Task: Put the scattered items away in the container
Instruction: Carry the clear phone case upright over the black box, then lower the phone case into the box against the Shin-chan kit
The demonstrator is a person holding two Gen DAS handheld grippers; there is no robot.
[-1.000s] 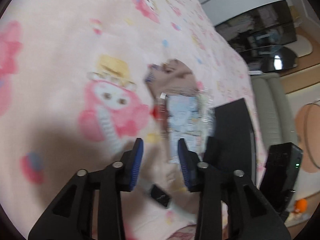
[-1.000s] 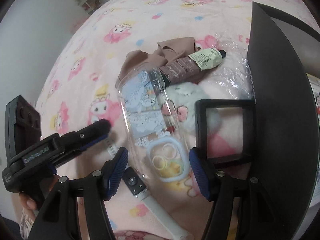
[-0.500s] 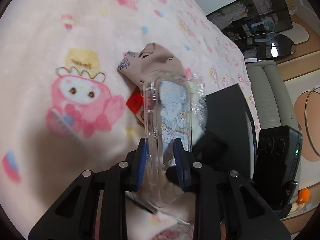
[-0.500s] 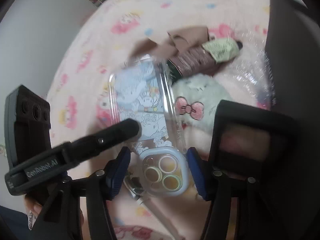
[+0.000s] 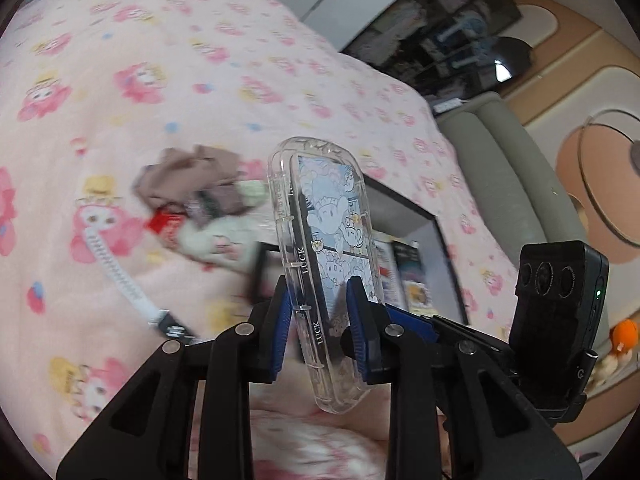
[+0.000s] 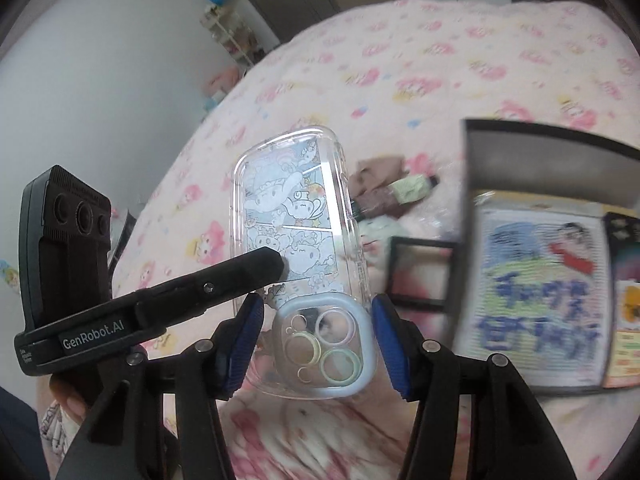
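Clear phone case (image 5: 326, 276), transparent plastic with pale-blue cartoon print, lifted off the pink character-print bedspread (image 5: 168, 60).

Left wrist view: left gripper (image 5: 320, 320) clamps the case edge-on, blue pads on both faces. A second ago the case lay flat among the clutter; now it stands raised, so the carry to the container can begin. Left on the bedspread: brown cloth (image 5: 188, 176), white plush toy (image 5: 208, 236), white strap (image 5: 120, 276). Black open box (image 5: 440, 236) sits just behind the case.

Right wrist view: right gripper (image 6: 316, 340) flanks the case's camera end, its pads not seen to press on it. Only this view shows the box's contents, printed cards (image 6: 540, 292), and the green-labelled tube (image 6: 412, 188).
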